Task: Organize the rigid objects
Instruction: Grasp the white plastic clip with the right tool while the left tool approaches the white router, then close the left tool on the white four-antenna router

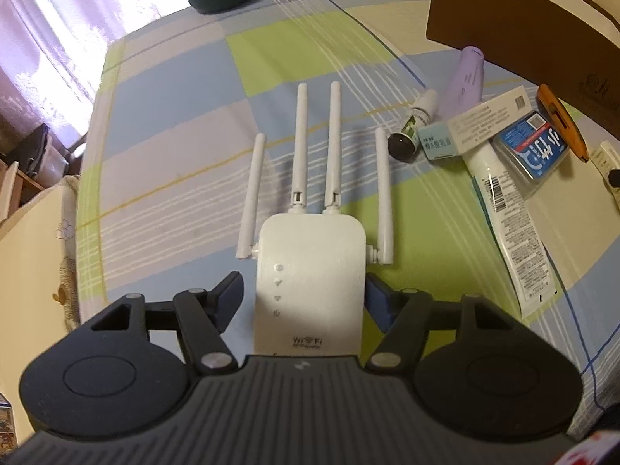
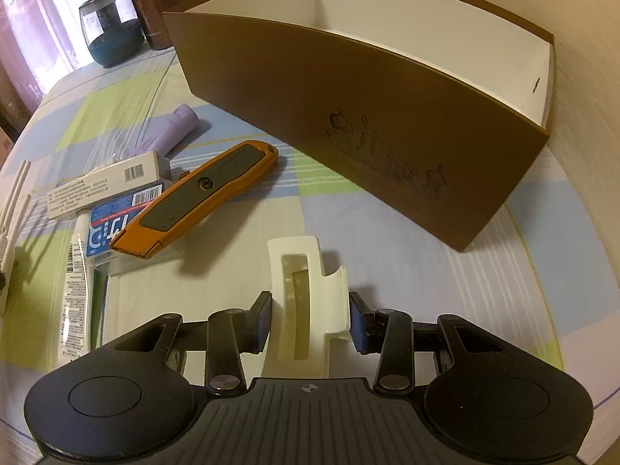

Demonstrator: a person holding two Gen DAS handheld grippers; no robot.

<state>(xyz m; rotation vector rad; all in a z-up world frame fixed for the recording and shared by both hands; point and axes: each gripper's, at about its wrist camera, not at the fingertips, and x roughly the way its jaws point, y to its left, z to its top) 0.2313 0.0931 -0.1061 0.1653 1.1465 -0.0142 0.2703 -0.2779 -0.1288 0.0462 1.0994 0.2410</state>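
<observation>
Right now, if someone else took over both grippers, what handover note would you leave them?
Left gripper: jaws astride the white WiFi repeater on the bedspread, left pad still clear, not gripped.
Right gripper: jaws flanking the cream clip, pads close; grip unconfirmed.
Brown box: nothing visible inside.
Left: orange utility knife, purple bottle, white tube, cartons, dropper bottle remain outside it.

- "WiFi" is printed low on the white repeater [image 1: 310, 286];
- barcodes stand on the white tube [image 1: 507, 228] and the grey carton [image 2: 108, 184];
- the carton's and blue pack's [image 1: 536, 151] other print is too small to read.
</observation>
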